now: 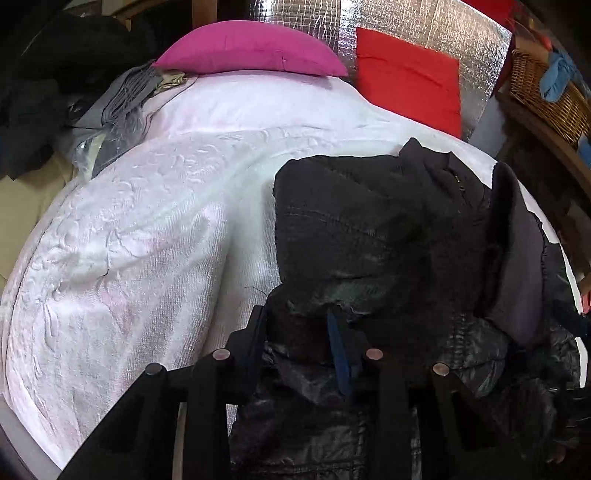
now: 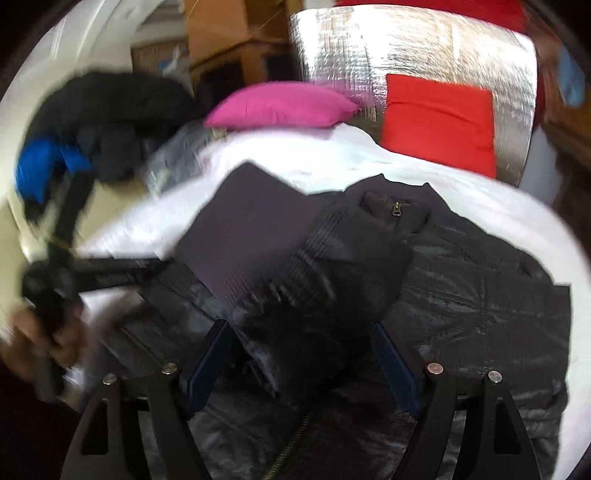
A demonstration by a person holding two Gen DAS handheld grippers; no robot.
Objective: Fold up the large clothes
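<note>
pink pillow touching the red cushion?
Apart. Left wrist view: the pink pillow ends short of the red cushion, with silver foil showing between them.

Black quilted jacket (image 2: 461, 280), white embossed bedcover (image 1: 129, 240), magenta pillow (image 1: 251, 48), red cushion (image 1: 410, 74)

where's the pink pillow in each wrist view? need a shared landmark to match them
Left wrist: pink pillow at top centre, on the far edge of the white bedspread.
Right wrist: pink pillow upper centre, slightly left, blurred.
Shared landmark: red cushion just right of it, against the silver foil panel.
</note>
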